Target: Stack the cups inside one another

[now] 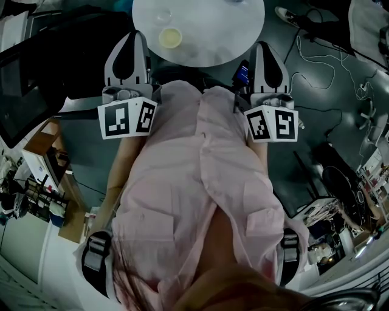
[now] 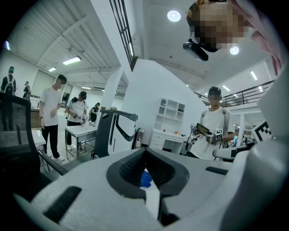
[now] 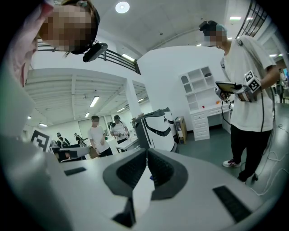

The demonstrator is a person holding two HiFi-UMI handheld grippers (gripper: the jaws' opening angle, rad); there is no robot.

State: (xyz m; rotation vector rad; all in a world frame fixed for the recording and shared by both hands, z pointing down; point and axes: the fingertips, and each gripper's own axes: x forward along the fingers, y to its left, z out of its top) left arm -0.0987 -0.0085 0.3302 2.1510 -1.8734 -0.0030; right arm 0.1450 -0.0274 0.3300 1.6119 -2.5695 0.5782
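Two hand-held grippers are in view, one per hand, both drawn in close against the operator's pink shirt [image 1: 200, 182]. In the head view the left gripper [image 1: 136, 37] sits at 10 o'clock of the torso and the right gripper [image 1: 265, 47] at 2 o'clock. Both point toward the round white table [image 1: 237, 36] at 12 o'clock. Each carries one marker cube, two in total: the left cube [image 1: 127, 119] and the right cube [image 1: 271, 124]. In the left gripper view, the left gripper [image 2: 145, 150] has its two jaws closed tip to tip with no object between them. In the right gripper view, the right gripper [image 3: 146, 151] is likewise closed tip to tip and empty. Two cups can be made out on the table, at 11 o'clock of the frame. One is a yellow cup [image 1: 170, 37], seen from above near the table's near edge. The other is a clear cup [image 1: 163, 16], just beyond it at its 12 o'clock. The two cups stand separate, not nested, and neither gripper touches them. Both gripper views tilt upward into a large hall. Each shows one white-and-black machine [image 2: 115, 133] and one white shelf unit [image 2: 170, 113]. One bystander in a white T-shirt [image 3: 248, 90], holding a gripper, stands at 3 o'clock in the right gripper view.
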